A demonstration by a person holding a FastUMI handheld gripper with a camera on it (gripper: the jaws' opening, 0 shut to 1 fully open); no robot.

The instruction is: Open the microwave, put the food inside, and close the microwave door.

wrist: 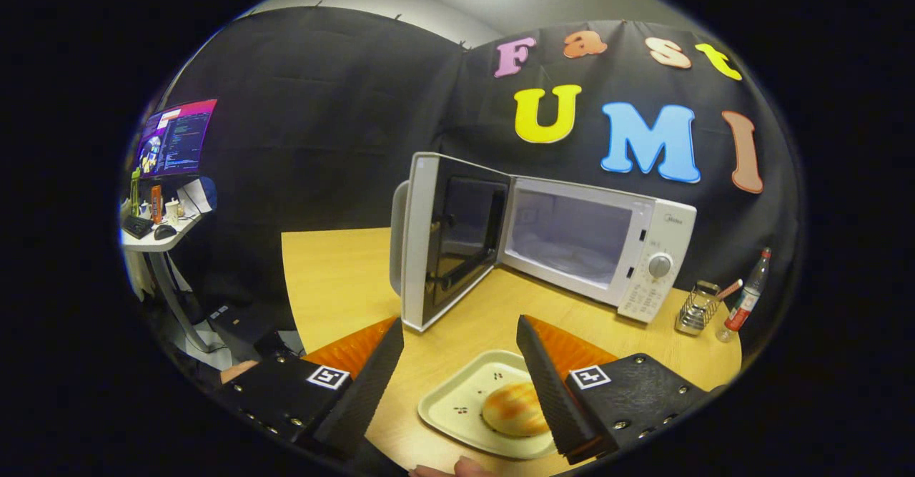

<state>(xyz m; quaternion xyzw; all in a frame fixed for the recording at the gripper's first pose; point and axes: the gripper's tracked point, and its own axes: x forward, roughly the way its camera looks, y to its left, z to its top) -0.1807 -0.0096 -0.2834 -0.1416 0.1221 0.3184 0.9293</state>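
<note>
A white microwave (593, 248) stands on the wooden table (336, 284) beyond my fingers, its door (447, 237) swung wide open to the left and its cavity (568, 237) bare. A pale plate (461, 405) carrying a round bun (516, 409) lies on the table low between my fingers, close to the right one. My gripper (461, 334) is open, with nothing pressed between the fingers. It hovers above the plate, short of the microwave's open front.
A wire holder (697, 310) and a small bottle (745, 298) stand right of the microwave. A side desk with a monitor (175, 137), keyboard and cups stands far left, off the table. Fingertips of a hand (450, 468) show by the plate's near edge.
</note>
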